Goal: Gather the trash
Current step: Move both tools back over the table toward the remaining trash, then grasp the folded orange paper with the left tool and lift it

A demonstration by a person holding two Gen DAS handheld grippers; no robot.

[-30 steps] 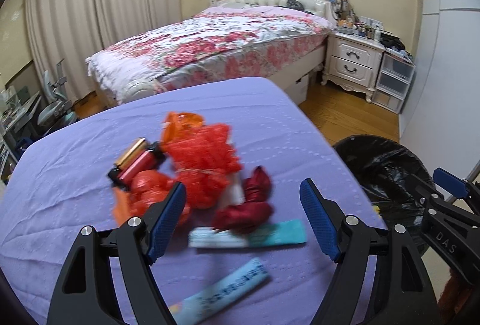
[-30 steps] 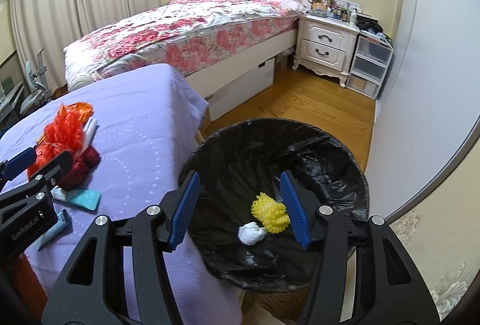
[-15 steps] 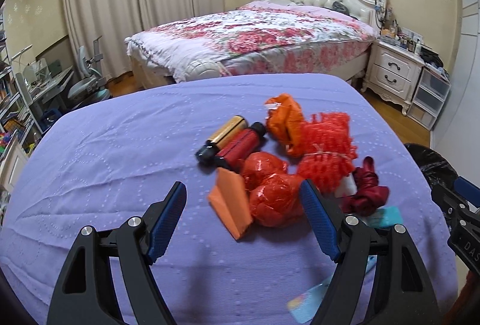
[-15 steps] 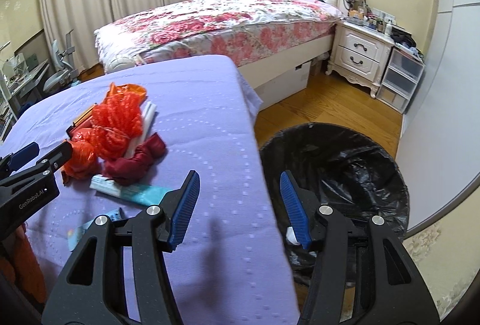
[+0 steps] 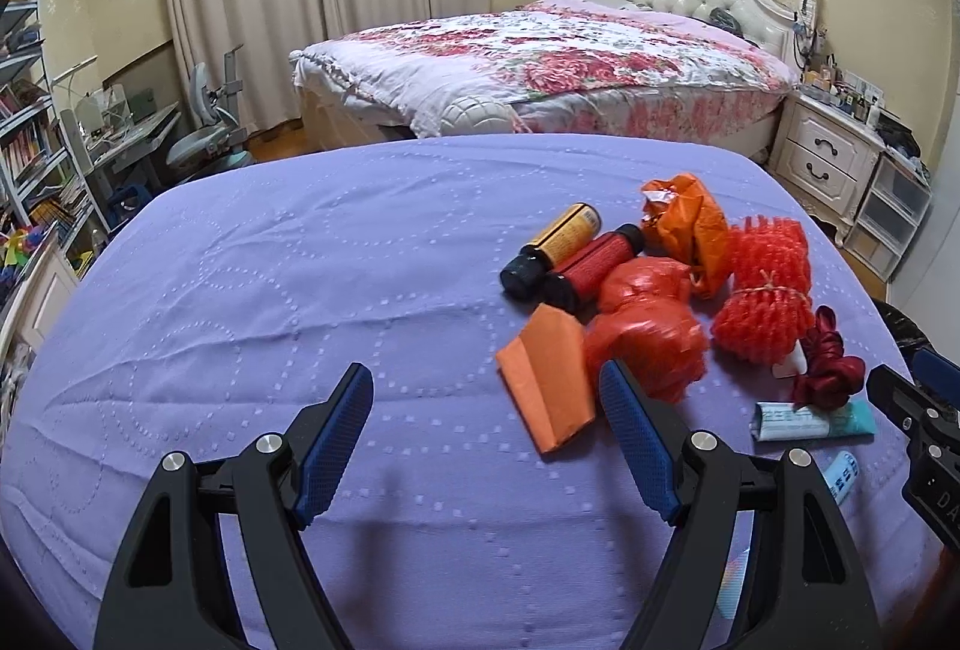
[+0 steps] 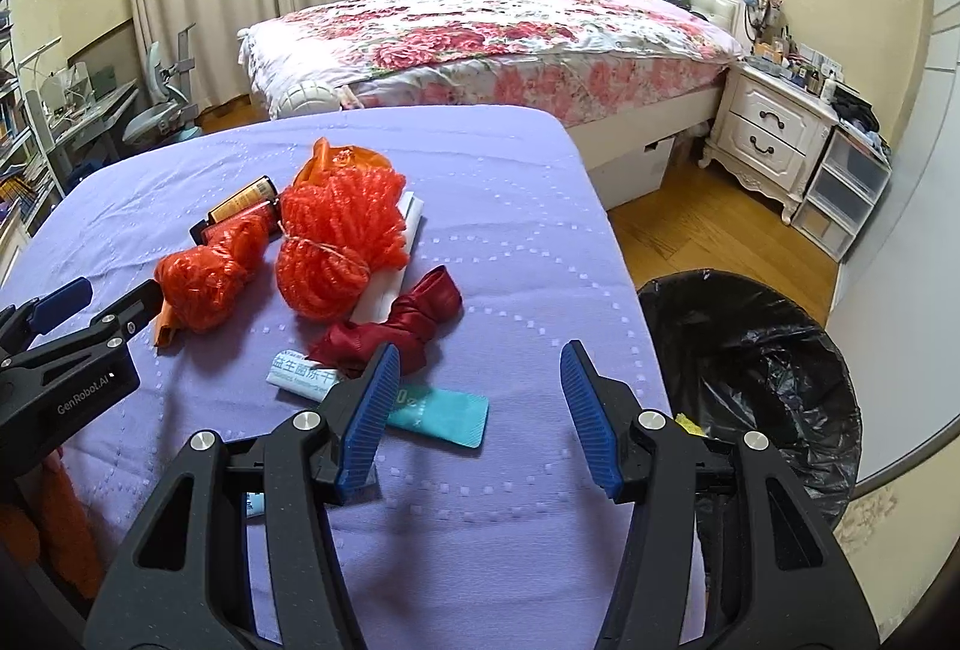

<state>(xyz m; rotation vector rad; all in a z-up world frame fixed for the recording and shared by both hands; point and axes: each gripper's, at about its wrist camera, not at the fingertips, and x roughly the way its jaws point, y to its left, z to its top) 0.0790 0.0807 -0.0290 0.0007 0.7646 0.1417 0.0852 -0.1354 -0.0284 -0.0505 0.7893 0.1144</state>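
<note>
purple quilted cloth with stitched dotted rings [image 5: 300, 290] bears the trash: crinkly red foam net tied with string [image 6: 336, 242], glossy dark-red ribbon [image 6: 402, 326], teal flat packet [image 6: 444, 413], its print too blurred to read. black-lined round bin [image 6: 774, 350] stands beside. left gripper [image 5: 486, 434] and right gripper [image 6: 480, 404] gape, empty; "genrobot.ai" shows.

Quilted matt cloth cover [image 5: 300, 290]; glossy crinkled plastic bag [image 5: 648, 338].
</note>
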